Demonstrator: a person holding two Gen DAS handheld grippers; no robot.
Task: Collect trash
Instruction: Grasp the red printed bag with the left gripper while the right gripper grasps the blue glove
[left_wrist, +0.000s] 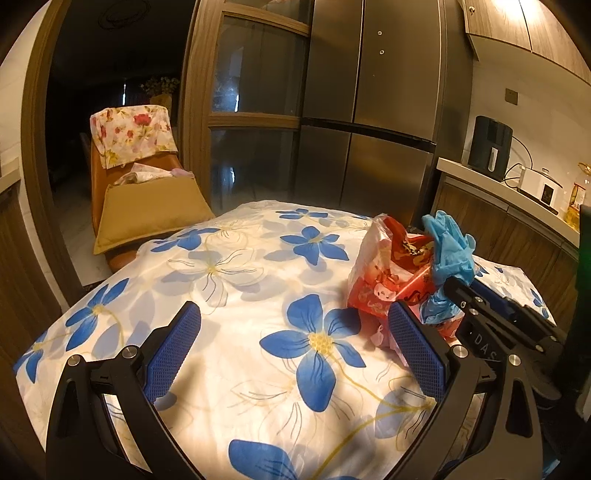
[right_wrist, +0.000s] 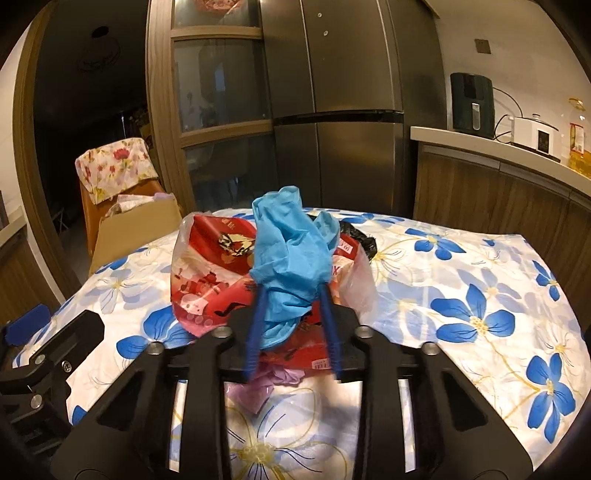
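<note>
Fingers (right_wrist: 258, 325) of my right gripper (right_wrist: 291, 328) are clenched on a crumpled blue glove (right_wrist: 291, 254), which I hold just above the red-printed plastic bag (right_wrist: 210, 280). That bag sits on the surface, on a white cloth with blue flowers (right_wrist: 472, 317), with a bit of black plastic (right_wrist: 364, 236) at its far edge. My left gripper (left_wrist: 295, 336) hovers low over the cloth beside the bag, its fingers (left_wrist: 173, 347) spread wide and released, the right-hand one close to the bag. Beyond the surface stands an orange chair (left_wrist: 147, 173) with a tan cushion and floral cover, then a steel fridge (left_wrist: 369, 92), and a counter (right_wrist: 498, 151) carrying appliances.
</note>
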